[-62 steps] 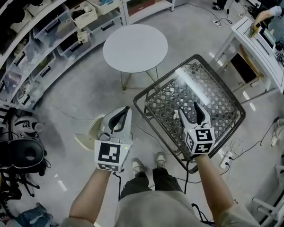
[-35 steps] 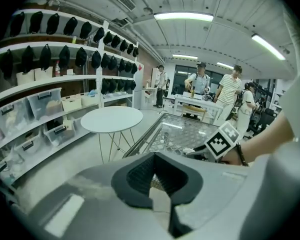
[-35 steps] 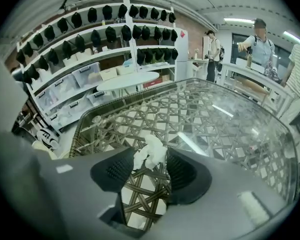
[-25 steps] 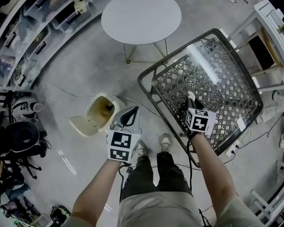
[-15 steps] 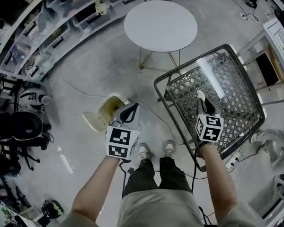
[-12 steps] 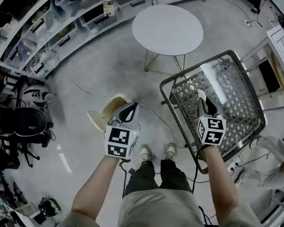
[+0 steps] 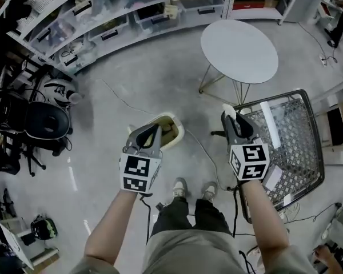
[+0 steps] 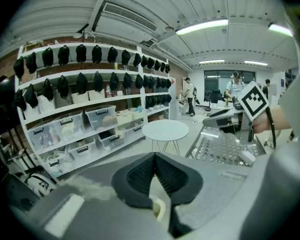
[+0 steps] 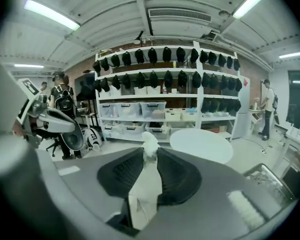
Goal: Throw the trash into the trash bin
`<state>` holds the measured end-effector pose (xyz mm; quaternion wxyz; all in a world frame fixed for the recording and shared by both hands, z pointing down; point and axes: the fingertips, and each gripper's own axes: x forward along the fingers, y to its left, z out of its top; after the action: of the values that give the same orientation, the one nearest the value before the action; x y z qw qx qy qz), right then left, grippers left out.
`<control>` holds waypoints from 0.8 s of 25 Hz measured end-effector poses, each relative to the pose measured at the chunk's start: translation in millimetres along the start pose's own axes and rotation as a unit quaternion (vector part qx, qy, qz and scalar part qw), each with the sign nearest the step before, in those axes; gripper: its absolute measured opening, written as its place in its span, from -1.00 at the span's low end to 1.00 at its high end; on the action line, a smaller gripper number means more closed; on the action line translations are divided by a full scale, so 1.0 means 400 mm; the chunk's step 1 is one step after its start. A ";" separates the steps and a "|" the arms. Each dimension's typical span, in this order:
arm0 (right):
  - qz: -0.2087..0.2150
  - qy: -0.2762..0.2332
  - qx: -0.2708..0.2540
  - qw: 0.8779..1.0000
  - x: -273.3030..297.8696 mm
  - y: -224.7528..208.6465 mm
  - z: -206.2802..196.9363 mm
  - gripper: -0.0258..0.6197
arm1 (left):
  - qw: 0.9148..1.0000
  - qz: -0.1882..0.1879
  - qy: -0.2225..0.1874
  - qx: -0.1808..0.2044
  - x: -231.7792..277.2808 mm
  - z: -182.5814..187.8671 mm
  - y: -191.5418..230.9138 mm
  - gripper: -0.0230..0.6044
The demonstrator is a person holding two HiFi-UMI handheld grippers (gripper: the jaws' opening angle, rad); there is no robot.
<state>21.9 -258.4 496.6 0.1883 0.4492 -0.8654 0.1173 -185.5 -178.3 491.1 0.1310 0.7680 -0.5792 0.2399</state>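
A cream trash bin (image 7: 172,129) stands open on the floor, just beyond and to the right of my left gripper (image 7: 151,131). In the left gripper view that gripper (image 8: 154,156) is shut and holds nothing; a bit of the bin (image 8: 159,210) shows through the gap below its tips. To the right of the bin, my right gripper (image 7: 232,117) is held up over the floor, shut on a scrap of white paper trash (image 7: 228,112). In the right gripper view the paper (image 9: 146,181) stands upright between the pads and pokes out past the tips of the gripper (image 9: 150,151).
A wire-mesh table (image 7: 294,144) with paper scraps on it is at the right, a round white table (image 7: 240,50) beyond it. Shelves with storage boxes (image 7: 103,21) line the back. A black chair (image 7: 43,121) stands at the left. A cable (image 7: 203,147) runs across the floor.
Both hands have swung left, off the wire-mesh table and toward the bin, and risen. The right gripper still carries the paper. The bin now lies between the two grippers.
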 end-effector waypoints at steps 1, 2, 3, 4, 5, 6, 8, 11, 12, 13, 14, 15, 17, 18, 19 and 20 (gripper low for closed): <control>0.015 0.002 -0.004 1.000 0.026 0.036 0.005 -0.64 | 1.000 0.010 0.003 -0.001 -0.008 -0.017 0.027 -0.92; 0.030 0.004 -0.009 1.000 0.053 0.072 0.008 -0.64 | 1.000 0.020 0.006 -0.005 -0.014 -0.033 0.053 -0.92; 0.044 0.008 -0.015 0.999 0.080 0.108 0.007 -0.64 | 1.000 0.028 0.009 -0.011 -0.020 -0.050 0.078 -0.92; 0.057 0.011 -0.021 0.998 0.107 0.144 0.005 -0.64 | 0.999 0.034 0.011 -0.019 -0.024 -0.068 0.102 -0.92; 0.070 0.015 -0.024 0.997 0.135 0.179 0.002 -0.64 | 0.999 0.039 0.014 -0.026 -0.027 -0.086 0.124 -0.92; 0.082 0.018 -0.026 0.996 0.164 0.212 -0.004 -0.64 | 0.998 0.043 0.017 -0.034 -0.027 -0.106 0.144 -0.92; 0.105 0.030 -0.031 0.994 0.223 0.272 -0.026 -0.64 | 0.997 0.050 0.024 -0.049 -0.022 -0.151 0.179 -0.92; 0.130 0.057 -0.043 0.989 0.312 0.356 -0.073 -0.64 | 0.995 0.058 0.039 -0.074 -0.009 -0.226 0.228 -0.92; 0.137 0.067 -0.047 0.987 0.340 0.381 -0.091 -0.64 | 0.994 0.059 0.045 -0.082 -0.004 -0.250 0.242 -0.92; 0.144 0.078 -0.052 0.985 0.366 0.405 -0.113 -0.64 | 0.993 0.059 0.051 -0.089 0.001 -0.275 0.253 -0.92; 0.150 0.087 -0.057 0.983 0.391 0.426 -0.138 -0.64 | 0.992 0.058 0.058 -0.096 0.008 -0.299 0.262 -0.92; 0.155 0.097 -0.063 0.981 0.415 0.446 -0.166 -0.64 | 0.991 0.058 0.063 -0.101 0.014 -0.323 0.270 -0.92; 0.166 0.118 -0.076 0.976 0.463 0.482 -0.229 -0.64 | 0.989 0.060 0.070 -0.115 0.024 -0.370 0.290 -0.92; 0.170 0.131 -0.079 0.973 0.486 0.498 -0.263 -0.64 | 0.988 0.062 0.072 -0.123 0.028 -0.394 0.301 -0.92; 0.174 0.146 -0.075 0.971 0.506 0.514 -0.299 -0.64 | 0.986 0.065 0.076 -0.132 0.032 -0.418 0.312 -0.92; 0.178 0.164 -0.062 0.968 0.525 0.528 -0.336 -0.64 | 0.985 0.067 0.080 -0.140 0.036 -0.443 0.322 -0.92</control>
<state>-232.4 -242.3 701.0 0.3309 0.2504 -0.8944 0.1668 -343.5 -143.4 639.6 0.2665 0.6799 -0.6448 0.2256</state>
